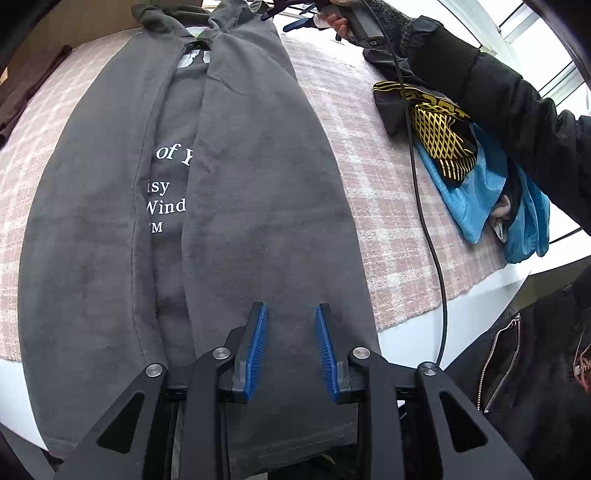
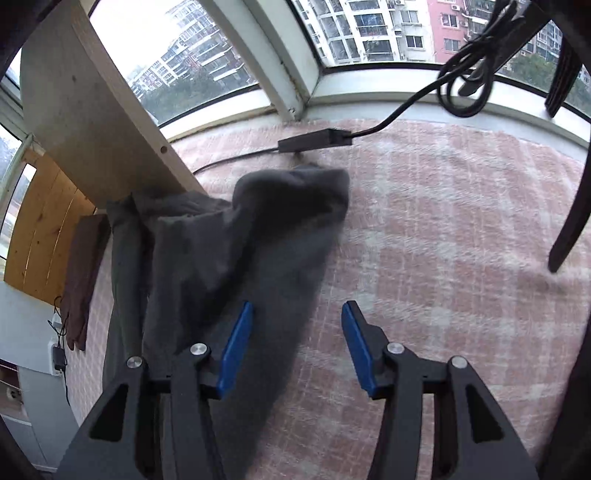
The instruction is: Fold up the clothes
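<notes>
The grey shirt (image 1: 236,206) lay lengthwise on the pink checked blanket (image 1: 376,192), both long sides folded in toward the middle so that only a strip of white lettering showed between them. Its hem end hung toward me over the blanket's near edge. My left gripper (image 1: 291,314) hovered over that hem end, its 2 blue-padded fingers (image 1: 256,343) spread apart with nothing between them, cloth showing through the gap. My right gripper (image 2: 297,314) was at the far, collar end of the shirt, its fingers released too and well apart, the left one over grey cloth, the right one over bare blanket. From the left camera I saw my right hand (image 1: 338,22) gripping its handle, with a black cable (image 1: 424,206) trailing down across the blanket. To the right lay a blue garment (image 1: 465,199) with a black and gold one (image 1: 439,136) on top. A brown cloth (image 2: 83,273) hung at the blanket's left edge.
</notes>
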A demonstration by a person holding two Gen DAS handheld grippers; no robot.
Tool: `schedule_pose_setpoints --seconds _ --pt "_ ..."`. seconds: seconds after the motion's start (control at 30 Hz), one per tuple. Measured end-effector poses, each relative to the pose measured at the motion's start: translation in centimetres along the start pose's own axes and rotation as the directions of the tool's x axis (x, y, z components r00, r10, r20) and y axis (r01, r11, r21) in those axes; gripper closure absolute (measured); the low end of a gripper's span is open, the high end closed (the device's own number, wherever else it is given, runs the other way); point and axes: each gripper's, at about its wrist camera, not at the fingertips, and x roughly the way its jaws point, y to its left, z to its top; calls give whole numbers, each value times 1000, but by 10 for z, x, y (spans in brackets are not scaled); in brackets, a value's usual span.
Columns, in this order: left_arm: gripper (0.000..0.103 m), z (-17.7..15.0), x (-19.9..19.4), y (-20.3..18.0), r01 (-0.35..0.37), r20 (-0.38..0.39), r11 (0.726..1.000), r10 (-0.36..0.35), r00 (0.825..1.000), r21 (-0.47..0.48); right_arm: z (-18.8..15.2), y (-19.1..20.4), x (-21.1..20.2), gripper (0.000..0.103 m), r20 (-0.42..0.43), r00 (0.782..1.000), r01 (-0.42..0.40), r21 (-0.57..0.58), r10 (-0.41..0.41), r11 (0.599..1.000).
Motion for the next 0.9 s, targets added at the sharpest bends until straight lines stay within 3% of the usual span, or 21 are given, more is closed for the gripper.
schedule_pose_setpoints --seconds 0.03,0.1,0.27,0.33,0.43,0.5,0.57,0.73,0.83,0.9 --pt "77 0 0 0 0 1 1000 0 1000 0 0 2 -3 63 9 1000 18 -9 -17 1000" --pt "77 -2 -2 2 2 3 1000 -2 1000 3 0 7 -9 96 30 998 55 -29 -54 998" --pt "77 -5 -6 7 6 9 1000 -6 1000 9 0 19 -25 94 86 986 151 -73 -144 986" --pt "77 -6 -5 4 1 12 1000 -1 1000 9 0 24 -32 83 109 978 189 -90 -179 978" --pt "76 -6 -5 4 1 15 1000 -1 1000 7 1 31 -41 79 145 962 247 -113 -230 962" --pt "76 -7 -5 4 1 17 1000 -1 1000 6 3 41 -47 79 160 972 198 -145 -175 969" --pt "76 -7 -3 2 3 21 1000 -3 1000 4 9 49 -31 79 74 989 142 -176 -131 974" --pt "75 -7 -2 3 10 26 1000 -10 1000 4 27 79 26 79 14 988 150 -269 -152 951" --pt "75 -7 -2 3 12 24 1000 -12 1000 0 37 84 17 79 47 993 117 -244 -109 963" --pt "73 -7 -2 3 14 26 1000 -14 1000 3 35 67 -10 79 101 989 126 -198 -108 972"
